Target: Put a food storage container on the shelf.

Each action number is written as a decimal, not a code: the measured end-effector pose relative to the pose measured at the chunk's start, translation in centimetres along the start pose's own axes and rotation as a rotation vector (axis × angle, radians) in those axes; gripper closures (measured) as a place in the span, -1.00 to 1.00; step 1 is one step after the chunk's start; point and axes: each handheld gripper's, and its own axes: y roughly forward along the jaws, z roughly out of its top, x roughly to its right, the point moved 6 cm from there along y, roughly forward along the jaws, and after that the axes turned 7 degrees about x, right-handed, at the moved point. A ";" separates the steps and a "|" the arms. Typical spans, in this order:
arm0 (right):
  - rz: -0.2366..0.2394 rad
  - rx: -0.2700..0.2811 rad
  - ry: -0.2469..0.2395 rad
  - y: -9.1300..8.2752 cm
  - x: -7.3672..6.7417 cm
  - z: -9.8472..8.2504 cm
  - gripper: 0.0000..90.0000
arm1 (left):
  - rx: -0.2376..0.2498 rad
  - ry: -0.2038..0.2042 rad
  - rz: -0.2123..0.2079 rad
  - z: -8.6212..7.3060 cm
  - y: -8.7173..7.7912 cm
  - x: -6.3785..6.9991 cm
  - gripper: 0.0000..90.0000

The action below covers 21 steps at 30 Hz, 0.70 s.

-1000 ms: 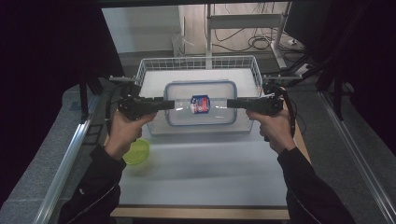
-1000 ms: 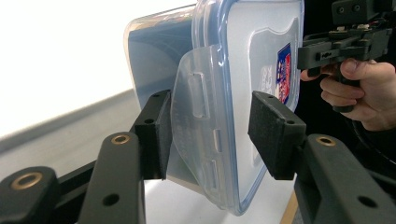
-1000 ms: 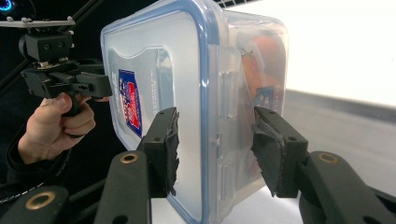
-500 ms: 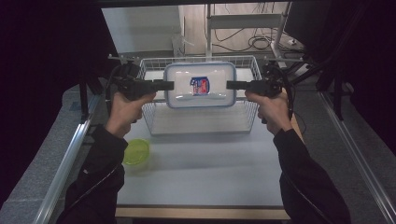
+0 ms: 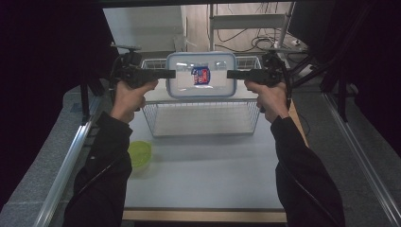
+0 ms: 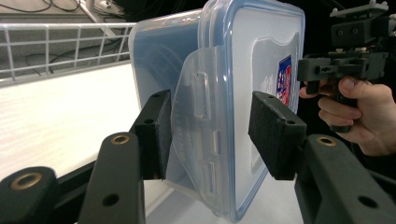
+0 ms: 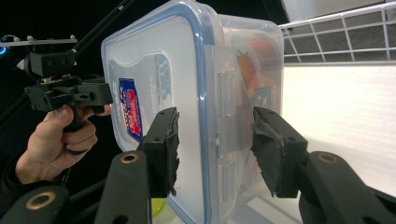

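Container's (image 5: 201, 75) label (image 5: 201, 75) — print too small to read.

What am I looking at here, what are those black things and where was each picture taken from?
A person at a table holds a hand tool in each hand; each tool ends in two black jaws, a pair of tongs. The wide picture comes from a camera above the person, looking forward and down. The other two come from small cameras riding on the tools, looking along their own jaws.

The left tongs and right tongs grip opposite ends of a clear plastic box with a blue-edged lid, held in the air on its side so the lid faces the person. Close up, the left pads and right pads press on the box's end clips.

On the table stand a white wire basket, just beneath the box, and a small green bowl nearer the person.
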 end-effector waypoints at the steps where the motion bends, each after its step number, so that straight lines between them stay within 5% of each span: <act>1: -0.002 0.003 -0.003 0.1 0.2 0.1 0.16 | 0.002 -0.008 0.000 0.0 0.2 -0.2 0.13; 11: -0.019 -0.007 0.030 0.8 1.6 -0.1 0.15 | -0.006 -0.033 0.000 -0.9 1.2 -1.3 0.12; 21: -0.016 0.034 0.038 1.0 2.0 0.0 0.13 | -0.016 0.054 0.044 -1.1 1.6 -1.0 0.02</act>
